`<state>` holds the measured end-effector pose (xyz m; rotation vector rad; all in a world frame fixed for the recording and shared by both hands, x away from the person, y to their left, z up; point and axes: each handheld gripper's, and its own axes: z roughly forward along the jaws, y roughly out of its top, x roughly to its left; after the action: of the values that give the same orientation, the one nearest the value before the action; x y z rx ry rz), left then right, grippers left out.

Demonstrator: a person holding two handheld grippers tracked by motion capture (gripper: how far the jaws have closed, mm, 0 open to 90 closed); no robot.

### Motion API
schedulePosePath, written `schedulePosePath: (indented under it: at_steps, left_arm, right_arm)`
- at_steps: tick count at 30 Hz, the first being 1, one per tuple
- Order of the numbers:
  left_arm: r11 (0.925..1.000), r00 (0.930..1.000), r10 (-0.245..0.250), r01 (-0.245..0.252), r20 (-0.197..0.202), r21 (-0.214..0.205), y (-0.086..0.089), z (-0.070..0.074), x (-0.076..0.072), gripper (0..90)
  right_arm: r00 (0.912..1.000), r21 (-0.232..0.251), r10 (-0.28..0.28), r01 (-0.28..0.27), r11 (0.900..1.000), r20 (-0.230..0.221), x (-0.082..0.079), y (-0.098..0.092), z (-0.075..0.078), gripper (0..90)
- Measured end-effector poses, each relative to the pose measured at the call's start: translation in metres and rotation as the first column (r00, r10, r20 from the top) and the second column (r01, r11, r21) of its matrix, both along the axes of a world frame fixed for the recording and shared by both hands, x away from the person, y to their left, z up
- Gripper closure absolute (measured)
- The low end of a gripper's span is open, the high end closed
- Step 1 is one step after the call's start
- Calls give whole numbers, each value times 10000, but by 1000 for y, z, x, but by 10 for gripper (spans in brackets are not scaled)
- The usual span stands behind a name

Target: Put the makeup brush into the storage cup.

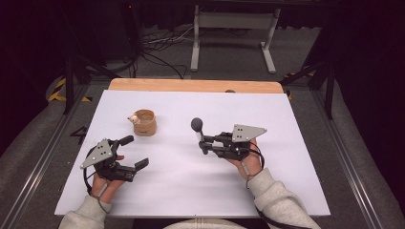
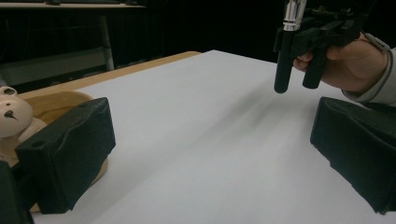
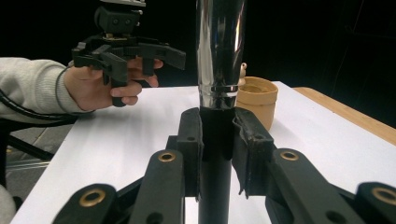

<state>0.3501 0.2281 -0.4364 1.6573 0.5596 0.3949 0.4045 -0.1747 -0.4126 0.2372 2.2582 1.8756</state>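
Where small figure [image 1: 133, 118] in wooden cup [image 1: 145, 125]

No text, label, brand, number or sign can be read on the worktop [image 1: 191, 191] or on anything standing upon it.

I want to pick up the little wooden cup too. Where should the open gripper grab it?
Grip the round wooden cup across its outer wall, low down, coming from the near right side. It stands upright, and the small cream bear figure sits at its far left rim. The left gripper already stands open nearby.
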Motion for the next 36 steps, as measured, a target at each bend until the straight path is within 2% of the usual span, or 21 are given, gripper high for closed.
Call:
schedulePosePath:
  at_steps: [6, 12, 13, 15, 20, 26, 36]
  left_arm:
    - [9999, 9999, -110, 109, -73, -103, 0, 2, 2, 3]
    - [9995, 9996, -288, 288, -41, -139, -1, 5, 6, 3]
    - [9992, 9993, -359, 357, -134, -153, -1, 6, 7, 3]
    - [9987, 9990, -436, 433, -101, -276, -2, 9, 9, 3]
    - [9970, 9971, -756, 755, -18, -161, -8, 15, 12, 3]
    - [9927, 9927, -1201, 1201, 99, -67, -17, 23, 16, 3]
    - [9804, 9802, -1967, 1968, 204, -34, -41, 35, 29, 2]
  right_arm:
    - [9999, 277, 88, -86, 9996, -74, 3, 9, -8, 743]
    - [9997, 142, 240, -238, 9996, -91, 3, 19, -15, 742]
    - [9996, 91, 269, -268, 9996, -105, 3, 21, -16, 742]
    - [9995, 82, 285, -284, 9996, -160, 3, 23, -18, 742]
    - [9993, 74, 316, -314, 9995, -221, 4, 24, -20, 742]
    - [9992, 50, 284, -283, 9996, -267, 4, 24, -20, 741]
    - [9994, 90, 226, -224, 9997, -278, 3, 23, -20, 741]
